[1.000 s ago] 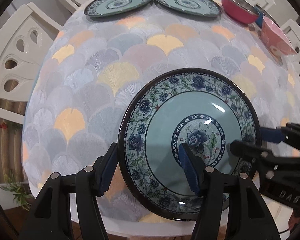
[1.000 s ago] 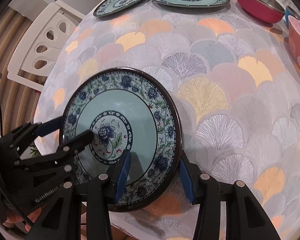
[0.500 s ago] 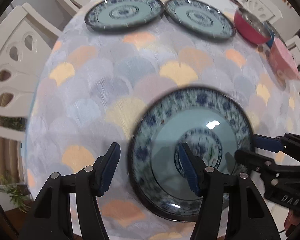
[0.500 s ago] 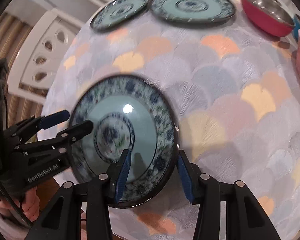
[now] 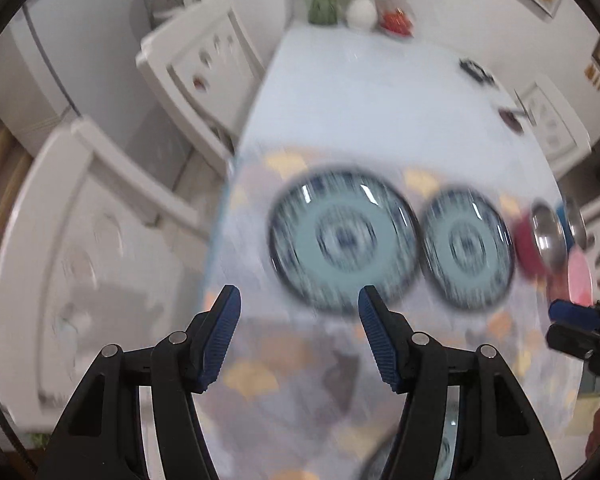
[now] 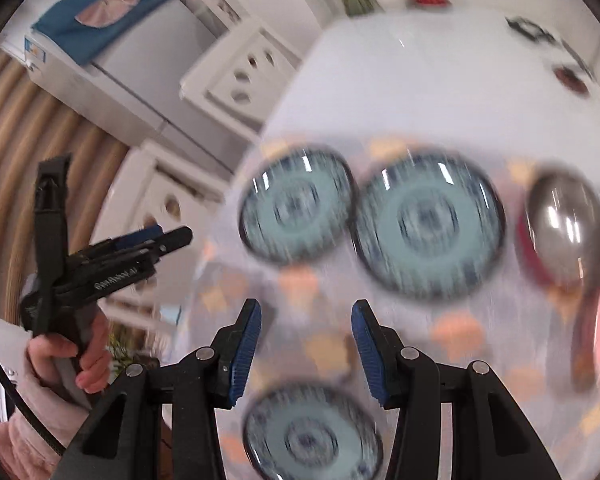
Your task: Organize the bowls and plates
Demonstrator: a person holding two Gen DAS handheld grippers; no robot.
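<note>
From my left wrist, my left gripper [image 5: 298, 336] hangs spread with nothing between its blue pads, above a bare stretch of patterned cloth on the tabletop [image 5: 380, 92]. Beyond it lie two blue-and-teal plates — the larger-looking plate [image 5: 342, 240] and the second plate [image 5: 466, 248] just beside it, rims nearly touching. To their right sit a red bowl [image 5: 530, 248] with a steel inside and a pink bowl [image 5: 580, 280] near the tabletop's right edge; my right gripper's tips [image 5: 572, 326] show there too. Two white chairs [image 5: 100, 260] crowd the left edge. From my right wrist, my right gripper [image 6: 306, 344] is also spread and empty over open cloth. I count three plates here — two ahead and the near plate [image 6: 312, 436] lying flat below my fingers by the front edge. My left hand [image 6: 76, 360] holds its gripper off the tabletop's left side. Everything is blurred.
</note>
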